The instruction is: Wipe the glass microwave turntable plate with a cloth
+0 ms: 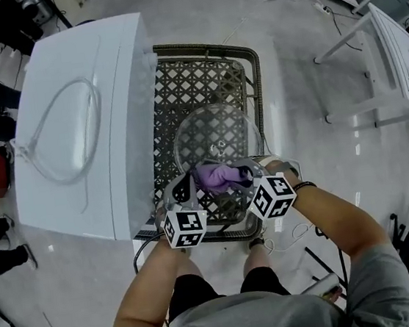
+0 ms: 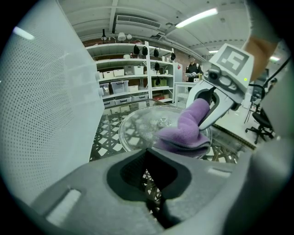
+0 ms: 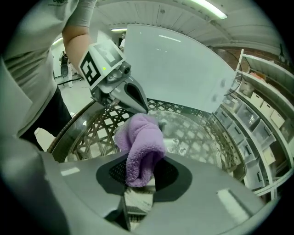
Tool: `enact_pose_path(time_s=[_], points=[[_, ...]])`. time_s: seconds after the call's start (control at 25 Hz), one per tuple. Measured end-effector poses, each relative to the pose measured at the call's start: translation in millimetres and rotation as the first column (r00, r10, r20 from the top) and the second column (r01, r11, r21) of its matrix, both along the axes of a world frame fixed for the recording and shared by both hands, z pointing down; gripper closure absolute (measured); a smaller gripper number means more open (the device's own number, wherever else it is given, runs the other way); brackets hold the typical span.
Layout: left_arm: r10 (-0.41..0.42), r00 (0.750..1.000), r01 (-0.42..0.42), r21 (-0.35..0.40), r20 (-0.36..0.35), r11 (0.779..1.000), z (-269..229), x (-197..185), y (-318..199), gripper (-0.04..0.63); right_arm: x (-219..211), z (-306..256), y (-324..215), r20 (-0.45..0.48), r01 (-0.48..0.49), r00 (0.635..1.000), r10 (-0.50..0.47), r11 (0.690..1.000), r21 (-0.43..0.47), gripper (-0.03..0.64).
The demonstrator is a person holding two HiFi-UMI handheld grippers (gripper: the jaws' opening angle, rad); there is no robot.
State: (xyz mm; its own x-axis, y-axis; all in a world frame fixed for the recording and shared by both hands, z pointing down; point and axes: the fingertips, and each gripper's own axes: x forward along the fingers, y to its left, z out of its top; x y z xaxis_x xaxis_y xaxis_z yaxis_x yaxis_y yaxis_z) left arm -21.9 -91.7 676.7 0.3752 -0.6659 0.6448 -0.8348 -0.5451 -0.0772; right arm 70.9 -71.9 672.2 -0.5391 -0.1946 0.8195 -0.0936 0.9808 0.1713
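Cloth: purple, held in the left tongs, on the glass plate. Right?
Not quite. The cloth is held in the right tongs, not the left; the right gripper view shows it pinched there. The rest stands: it is purple and on the glass plate.

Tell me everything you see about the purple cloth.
The purple cloth looks soft and fleecy, bunched into a thick fold. The right gripper has its jaws shut on one end; the rest lies on the edge of the clear round glass plate, which sits on a dark lattice tabletop.
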Motion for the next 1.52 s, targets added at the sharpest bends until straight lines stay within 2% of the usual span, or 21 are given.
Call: enact_pose_path(time_s=[0.36,0.56,0.64,0.72,0.8,0.88,1.0,1.24,1.52], points=[[-0.002,1.000,0.002,-0.005,0.002,1.000,-2,-1,2,0.597,92,-8,-2,-0.105,-0.067,0.992,0.069,0.998,0.022,0.515],[-0.002,1.000,0.002,-0.004,0.003,1.000,-3,0,1,0.597,108,-13,-5,-0.100,-0.104,0.989,0.106,0.994,0.029,0.515],[-0.002,1.000,0.002,-0.005,0.003,1.000,-3,1,1,0.597,96,-24,-1,-0.039,-0.106,0.994,0.106,0.994,0.004,0.515],[-0.002,1.000,0.002,-0.007,0.001,1.000,-2,2,1,0.597,68,-39,13,0.061,-0.073,0.995,0.077,0.995,-0.060,0.515],[-0.002,1.000,0.002,-0.007,0.000,1.000,-2,2,0,0.597,31,-49,35,0.146,0.012,0.989,0.007,0.992,-0.127,0.515],[-0.001,1.000,0.001,-0.009,-0.004,1.000,-2,1,0,0.597,-2,-48,52,0.181,0.091,0.982,-0.061,0.983,-0.162,0.515],[0.003,1.000,-0.003,-0.016,-0.014,1.000,-2,3,0,0.597,-37,-31,56,0.164,0.138,0.980,-0.113,0.979,-0.150,0.515],[0.014,1.000,-0.014,-0.017,-0.019,1.000,-2,3,0,0.597,-71,-6,35,0.080,0.173,0.982,-0.169,0.984,-0.048,0.515],[0.012,1.000,-0.012,-0.024,-0.022,1.000,0,2,0,0.597,-59,0,37,0.039,0.167,0.986,-0.164,0.984,-0.069,0.515]])
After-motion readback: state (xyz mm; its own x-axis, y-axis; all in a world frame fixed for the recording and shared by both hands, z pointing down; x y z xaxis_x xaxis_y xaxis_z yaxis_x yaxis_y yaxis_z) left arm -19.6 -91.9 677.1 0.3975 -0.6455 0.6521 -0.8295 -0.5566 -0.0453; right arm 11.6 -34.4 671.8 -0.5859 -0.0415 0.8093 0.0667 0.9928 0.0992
